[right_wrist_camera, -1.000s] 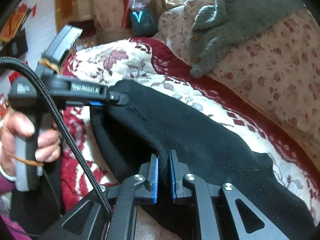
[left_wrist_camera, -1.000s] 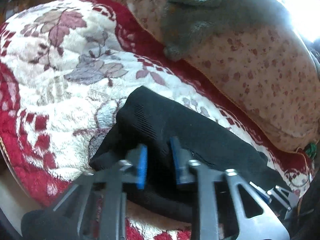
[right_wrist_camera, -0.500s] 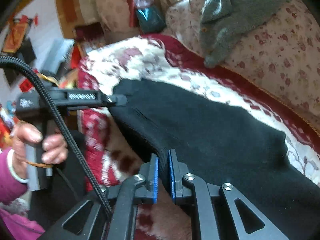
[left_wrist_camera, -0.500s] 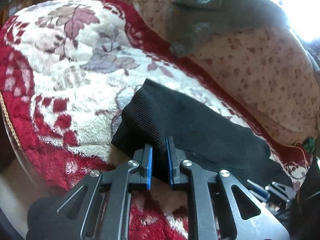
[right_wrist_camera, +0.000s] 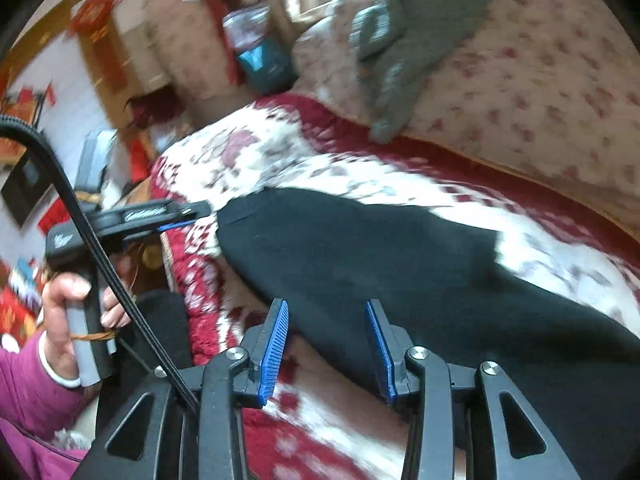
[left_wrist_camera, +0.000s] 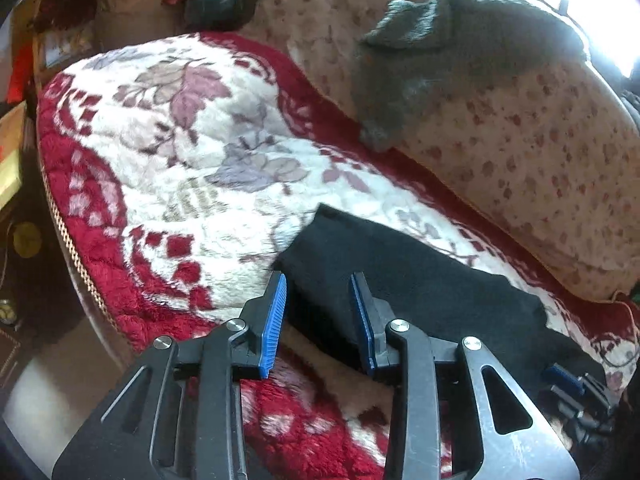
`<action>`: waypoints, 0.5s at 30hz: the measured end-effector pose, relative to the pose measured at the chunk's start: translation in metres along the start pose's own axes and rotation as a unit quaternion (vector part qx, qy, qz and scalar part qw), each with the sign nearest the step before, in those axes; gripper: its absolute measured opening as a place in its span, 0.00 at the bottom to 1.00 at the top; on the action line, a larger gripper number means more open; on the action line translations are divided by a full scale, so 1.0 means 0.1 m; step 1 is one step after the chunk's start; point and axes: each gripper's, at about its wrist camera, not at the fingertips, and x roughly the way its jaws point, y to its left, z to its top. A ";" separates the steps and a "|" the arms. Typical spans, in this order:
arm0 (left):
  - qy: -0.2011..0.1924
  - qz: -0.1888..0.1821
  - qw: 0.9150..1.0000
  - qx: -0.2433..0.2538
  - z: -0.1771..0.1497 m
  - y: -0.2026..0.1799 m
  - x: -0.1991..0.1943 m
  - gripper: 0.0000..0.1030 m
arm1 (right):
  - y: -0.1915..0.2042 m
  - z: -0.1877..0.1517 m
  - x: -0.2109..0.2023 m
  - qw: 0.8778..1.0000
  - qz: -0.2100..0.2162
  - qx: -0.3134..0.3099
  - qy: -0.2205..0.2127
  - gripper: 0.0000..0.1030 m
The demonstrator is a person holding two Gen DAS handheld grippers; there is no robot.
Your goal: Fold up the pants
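Right wrist only: hand [right_wrist_camera: 68, 320] on left gripper [right_wrist_camera: 188, 216], both grippers' jaws opening, off pants [left_wrist_camera: 400, 276]

Each fisheye camera sits just behind its own black two-finger tongs with blue pads, looking forward and steeply down along them, close to the cloth. The left gripper [left_wrist_camera: 320, 316] and the right gripper [right_wrist_camera: 326, 346] both face the black knit pants [left_wrist_camera: 420, 288] on the red-and-white floral plush blanket [left_wrist_camera: 180, 168]; both views share these and the grey knit garment [right_wrist_camera: 416, 28] beyond.
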 end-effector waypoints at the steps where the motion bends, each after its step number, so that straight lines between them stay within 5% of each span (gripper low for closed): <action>1: 0.000 -0.005 1.000 0.005 0.00 -0.05 -0.01 0.30 | -0.07 0.00 -0.07 1.000 -0.005 0.010 -0.006 0.37; 7: 0.021 -0.056 0.997 0.057 -0.07 -0.63 0.01 0.30 | -0.60 -0.15 -0.62 0.993 -0.062 0.088 -0.045 0.37; 15: 0.051 -0.111 0.982 0.144 -0.36 -1.59 0.11 0.30 | -1.04 -0.43 -1.23 0.978 -0.129 0.146 -0.075 0.41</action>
